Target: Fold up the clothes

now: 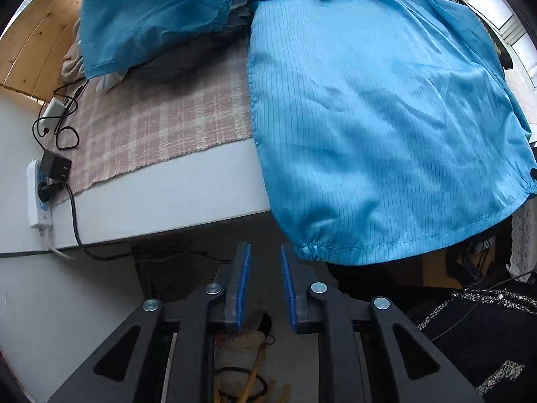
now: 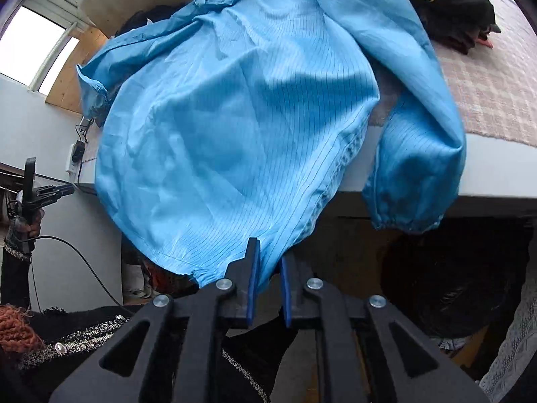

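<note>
A light-blue, thin-striped jacket [image 1: 369,117] lies spread on the table, and its elastic hem hangs over the front edge. One sleeve [image 1: 144,16] rests on a dark pile at the back left. My left gripper [image 1: 266,252] hovers off the table edge, just left of the hem corner, with its jaws slightly apart and nothing between them. In the right wrist view the jacket [image 2: 235,117] fills the middle and the other sleeve [image 2: 419,168] droops over the edge. My right gripper [image 2: 270,255] is at the hem, with blue cloth showing in the narrow gap and the pads not pressing on it.
A pink plaid cloth [image 1: 161,127] covers the white table [image 1: 167,198]. A power strip [image 1: 38,198] with plugs and cables sits at its left end. A black garment with yellow stripes [image 2: 446,0] lies at the back right. A person's sleeved hand [image 2: 23,228] is at the left.
</note>
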`<action>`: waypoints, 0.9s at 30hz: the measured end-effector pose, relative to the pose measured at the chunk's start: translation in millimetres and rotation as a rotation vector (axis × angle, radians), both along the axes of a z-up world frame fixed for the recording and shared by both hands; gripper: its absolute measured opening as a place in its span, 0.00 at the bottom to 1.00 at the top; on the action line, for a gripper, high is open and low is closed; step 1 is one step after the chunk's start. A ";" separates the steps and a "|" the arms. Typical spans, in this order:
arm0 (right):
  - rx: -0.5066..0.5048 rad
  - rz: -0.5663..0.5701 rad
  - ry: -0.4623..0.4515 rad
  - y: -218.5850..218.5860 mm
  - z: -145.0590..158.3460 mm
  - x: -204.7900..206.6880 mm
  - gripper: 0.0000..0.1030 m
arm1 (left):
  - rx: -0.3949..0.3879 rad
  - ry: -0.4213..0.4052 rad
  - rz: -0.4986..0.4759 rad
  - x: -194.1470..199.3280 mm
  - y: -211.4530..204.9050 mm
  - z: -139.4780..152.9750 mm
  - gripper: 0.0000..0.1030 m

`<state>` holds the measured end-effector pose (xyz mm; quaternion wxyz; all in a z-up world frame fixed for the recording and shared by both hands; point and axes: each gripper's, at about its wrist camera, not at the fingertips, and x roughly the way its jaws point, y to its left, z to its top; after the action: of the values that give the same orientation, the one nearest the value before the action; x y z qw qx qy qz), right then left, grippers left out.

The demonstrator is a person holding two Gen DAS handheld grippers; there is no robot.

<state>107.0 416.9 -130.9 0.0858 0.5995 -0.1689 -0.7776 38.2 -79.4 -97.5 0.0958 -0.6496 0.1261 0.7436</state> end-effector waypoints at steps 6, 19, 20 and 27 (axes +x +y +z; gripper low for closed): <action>0.160 0.026 0.207 15.2 88.0 -76.6 0.34 | -0.071 0.207 -0.169 -72.1 71.2 51.5 0.28; 0.455 0.071 0.177 -3.9 -10.0 -386.6 0.59 | -0.148 0.296 -0.615 -324.0 285.2 -33.6 0.38; 0.492 0.083 0.163 -4.0 -19.3 -396.0 0.59 | -0.168 0.285 -0.638 -333.9 290.3 -43.7 0.38; 0.638 0.156 0.054 14.6 -64.6 -431.1 0.32 | -0.253 0.245 -0.685 -386.8 293.8 -77.8 0.20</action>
<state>-324.1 431.5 -195.5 -0.0426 0.5863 0.1318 -0.7982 -348.6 214.3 -175.3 0.2418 -0.4828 0.4373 0.7192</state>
